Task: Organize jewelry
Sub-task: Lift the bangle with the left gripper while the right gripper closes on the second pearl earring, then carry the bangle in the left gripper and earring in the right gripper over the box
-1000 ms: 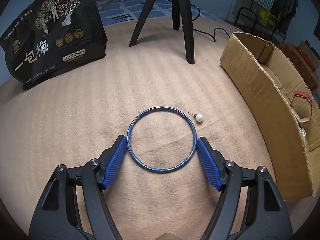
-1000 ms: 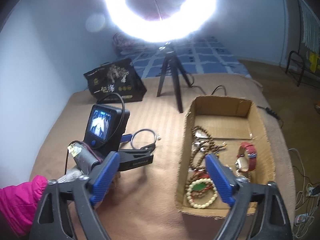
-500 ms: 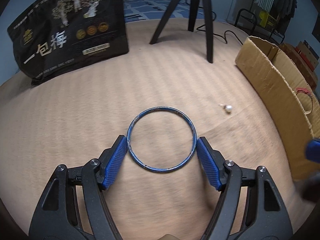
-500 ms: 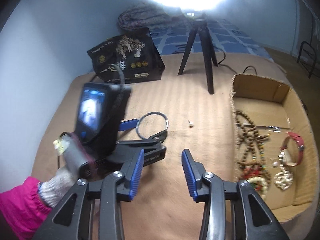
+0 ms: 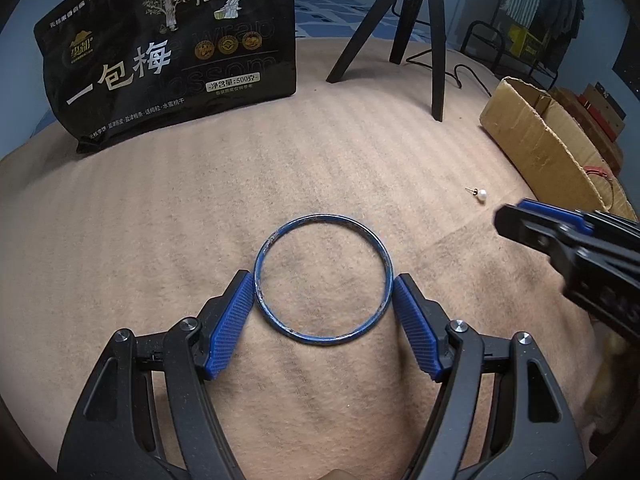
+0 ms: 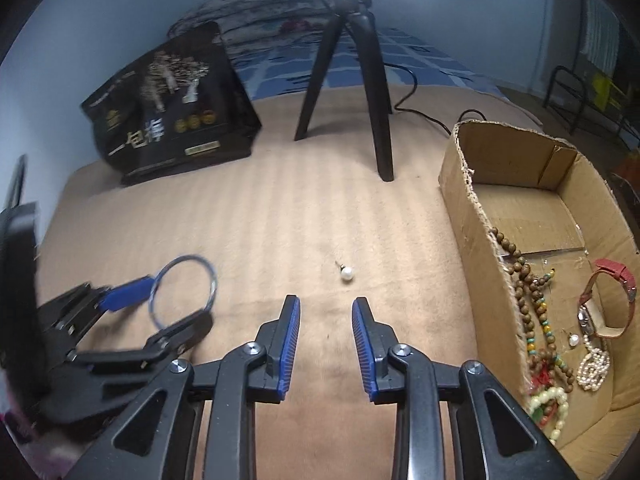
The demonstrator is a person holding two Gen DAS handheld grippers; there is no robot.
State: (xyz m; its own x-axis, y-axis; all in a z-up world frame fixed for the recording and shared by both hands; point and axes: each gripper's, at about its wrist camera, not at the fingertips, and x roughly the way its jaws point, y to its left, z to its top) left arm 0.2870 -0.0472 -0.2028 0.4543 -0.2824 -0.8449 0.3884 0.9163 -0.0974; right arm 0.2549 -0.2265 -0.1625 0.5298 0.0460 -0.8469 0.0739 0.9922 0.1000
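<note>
Left wrist view shows the left gripper (image 5: 323, 300) with its blue pads (image 5: 230, 330) pressed against opposite sides of the blue bangle (image 5: 323, 280), pinching it flat over the tan blanket (image 5: 200, 200). Off to the right lies a pearl earring (image 5: 482, 195), well apart from the bangle, and the right gripper (image 5: 520, 220) reaches in from the right edge, its tip near the earring. Beyond it stands the cardboard box (image 5: 536, 140). A black bag (image 5: 172, 52) and a tripod (image 5: 420, 20) stand at the far side of the blanket. Right wrist view shows the right gripper (image 6: 326, 308) with its fingers spread a little apart and nothing between them, hovering just short of the earring (image 6: 346, 274), which lies on the blanket ahead of the gap. At the left the other gripper (image 6: 176, 300) grips the bangle (image 6: 184, 290), blurred. In the box (image 6: 472, 208) at the right lie bead strands (image 6: 524, 284), a red-strapped watch (image 6: 604, 304), a pearl bracelet (image 6: 594, 364) and a pale bead bracelet (image 6: 550, 404).
</note>
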